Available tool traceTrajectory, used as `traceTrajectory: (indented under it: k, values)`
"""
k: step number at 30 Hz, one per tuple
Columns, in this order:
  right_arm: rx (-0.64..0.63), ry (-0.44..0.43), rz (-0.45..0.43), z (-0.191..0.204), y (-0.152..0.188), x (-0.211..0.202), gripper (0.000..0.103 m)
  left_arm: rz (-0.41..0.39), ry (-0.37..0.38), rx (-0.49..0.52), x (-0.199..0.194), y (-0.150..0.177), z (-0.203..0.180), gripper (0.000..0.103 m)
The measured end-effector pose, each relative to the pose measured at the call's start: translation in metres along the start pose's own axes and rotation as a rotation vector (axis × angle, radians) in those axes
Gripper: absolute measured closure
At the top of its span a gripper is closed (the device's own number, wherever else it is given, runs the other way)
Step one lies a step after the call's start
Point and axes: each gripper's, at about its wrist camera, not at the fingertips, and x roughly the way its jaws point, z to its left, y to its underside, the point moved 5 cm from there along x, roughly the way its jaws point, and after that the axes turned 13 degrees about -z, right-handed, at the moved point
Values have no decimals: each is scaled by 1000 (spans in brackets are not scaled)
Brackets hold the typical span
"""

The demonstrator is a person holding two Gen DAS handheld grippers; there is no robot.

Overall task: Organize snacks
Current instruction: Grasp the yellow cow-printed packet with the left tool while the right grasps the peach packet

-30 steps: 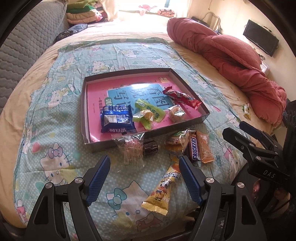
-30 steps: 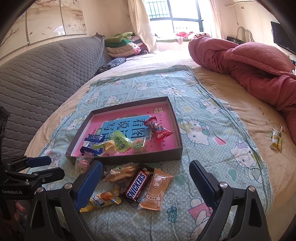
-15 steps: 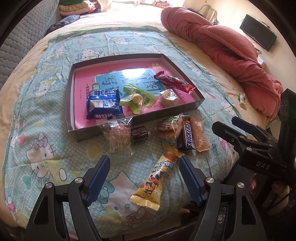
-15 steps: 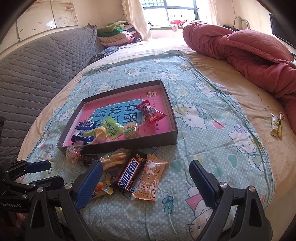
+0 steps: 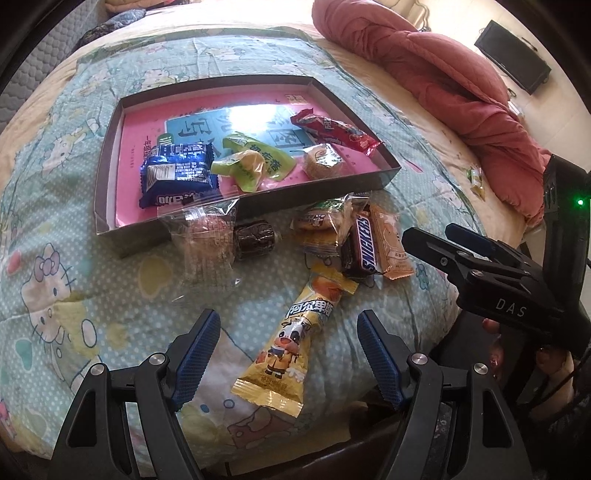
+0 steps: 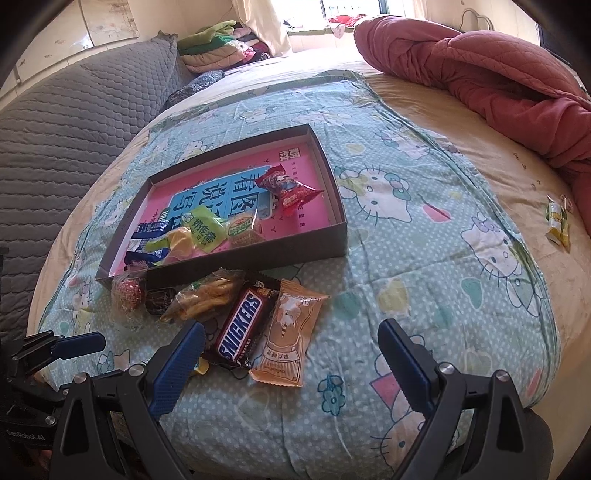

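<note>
Snickers bar (image 6: 240,328) lies between open right tongs (image 6: 291,358).

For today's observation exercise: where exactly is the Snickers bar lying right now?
In the right wrist view the Snickers bar lies on the bedspread outside the box, between an orange packet and a clear snack bag.

A home bedroom: a bed (image 6: 424,122) spread with a cartoon-cat quilt (image 6: 406,229), a grey quilted headboard (image 6: 66,122) at left, a rumpled red comforter (image 6: 480,74) at far right. Folded clothes (image 6: 218,44) are stacked near a sunlit window (image 6: 343,7), and a flat television (image 5: 513,61) hangs on the right wall.
</note>
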Motion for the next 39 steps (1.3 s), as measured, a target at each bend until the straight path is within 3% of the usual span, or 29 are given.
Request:
traceTrajectory:
  k: [8, 24, 26, 30, 33, 39]
  values:
    - [25, 20, 63, -6, 10, 14, 11, 25, 23, -5, 11, 6, -4, 25]
    - [-17, 13, 110, 2, 17, 38, 67, 31, 14, 76, 35, 11, -14, 25]
    - [-42, 18, 112, 5, 17, 40, 69, 35, 13, 80, 39, 11, -14, 25]
    - [-58, 22, 110, 7, 18, 41, 72, 39, 14, 86, 44, 11, -13, 31]
    - [-42, 13, 110, 4, 17, 41, 74, 42, 5, 103, 48, 11, -13, 45]
    - [-39, 8, 107, 3, 16, 41, 75, 50, 17, 121, 53, 13, -17, 56]
